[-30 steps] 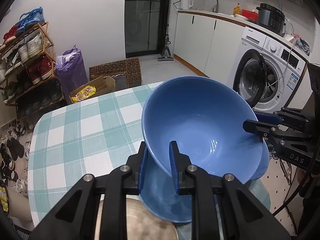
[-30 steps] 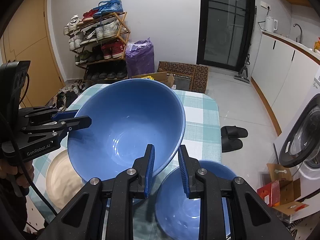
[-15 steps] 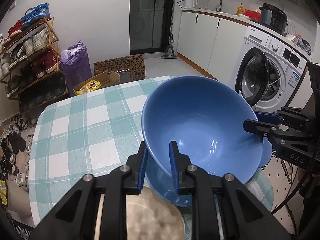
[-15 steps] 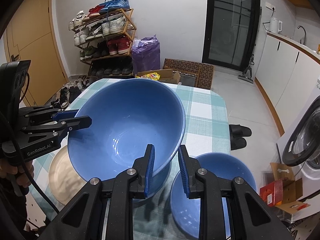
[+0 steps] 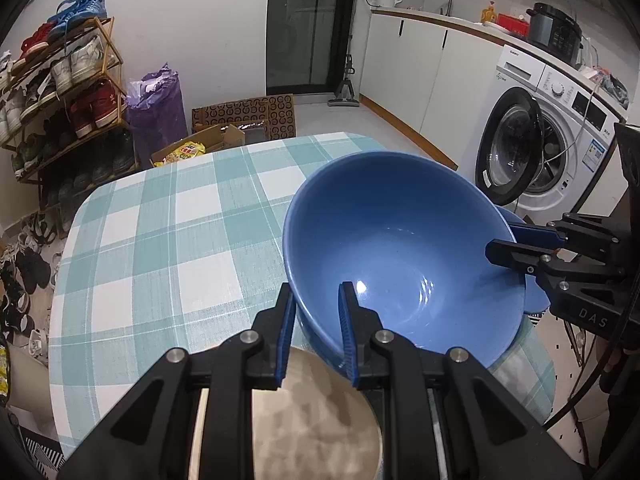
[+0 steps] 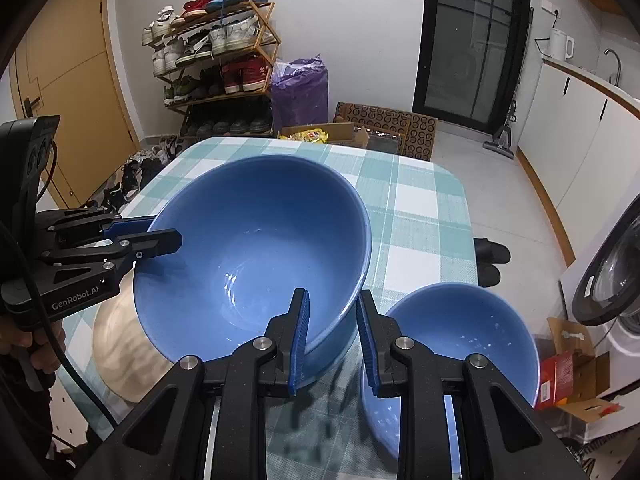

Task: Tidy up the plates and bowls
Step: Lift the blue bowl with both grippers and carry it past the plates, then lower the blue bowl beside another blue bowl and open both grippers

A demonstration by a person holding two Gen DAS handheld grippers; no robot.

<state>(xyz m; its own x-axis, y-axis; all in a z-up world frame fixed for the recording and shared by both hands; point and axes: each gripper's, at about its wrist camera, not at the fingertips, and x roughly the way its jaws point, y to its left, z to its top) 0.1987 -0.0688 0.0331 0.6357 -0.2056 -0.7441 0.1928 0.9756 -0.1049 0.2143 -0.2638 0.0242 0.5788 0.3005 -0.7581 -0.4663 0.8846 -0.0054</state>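
Both my claws pinch the large blue bowl's [image 5: 400,248] rim: left claw [image 5: 316,320], right claw [image 6: 332,316]; beige plate [image 5: 312,412] near, below.

Big blue bowl [image 6: 256,256] held over checked-cloth table [image 5: 160,248], near its right edge. Left gripper [image 5: 314,312] pinches bowl rim on near left side; right gripper [image 6: 332,320] pinches rim on near right side. Round beige plate [image 6: 120,344] on table at near edge, partly under big bowl. Smaller blue bowl [image 6: 460,340] at table's near right corner, right of big bowl.
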